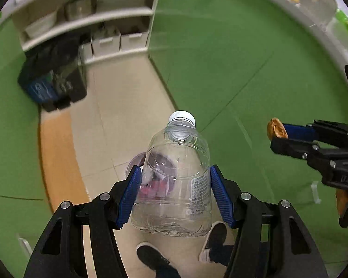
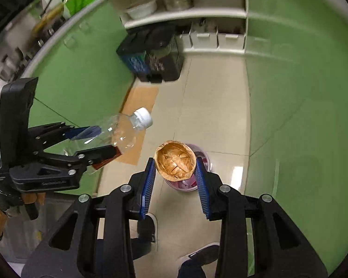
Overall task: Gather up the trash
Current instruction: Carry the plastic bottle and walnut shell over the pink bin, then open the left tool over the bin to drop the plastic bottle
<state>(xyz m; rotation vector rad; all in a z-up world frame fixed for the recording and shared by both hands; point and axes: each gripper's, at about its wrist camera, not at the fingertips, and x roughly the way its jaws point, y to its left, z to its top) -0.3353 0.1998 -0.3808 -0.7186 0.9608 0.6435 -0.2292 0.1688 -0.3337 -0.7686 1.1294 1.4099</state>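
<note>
I carry two pieces of trash, one in each gripper. My left gripper [image 1: 175,191] is closed partway around one clear plastic bottle [image 1: 176,178], its blue pads pressing both flanks of the body while the white cap [image 1: 182,117] points away from me. My right gripper [image 2: 175,173] is clamped on one brown paper cup [image 2: 175,162], crumpled, with its open mouth facing my camera; from the left wrist view I see only the cup's rim poking past those fingers. Both loads hang in the air above the tiled floor [image 2: 211,106], over one small round bin [image 2: 203,159] with a purple rim that holds something pink. The bottle and the cup cover most of that bin, so I cannot make out what lies inside. Two dark shoes [image 1: 155,258] show below, partly cut off by my fingers. Farther off, one black bin with a blue label [image 2: 150,58] stands under open white shelves [image 2: 188,14], blurred. Green cabinet fronts [image 1: 232,58] close in on both sides, and a cardboard sheet [image 2: 139,115] lies flat on the floor.
</note>
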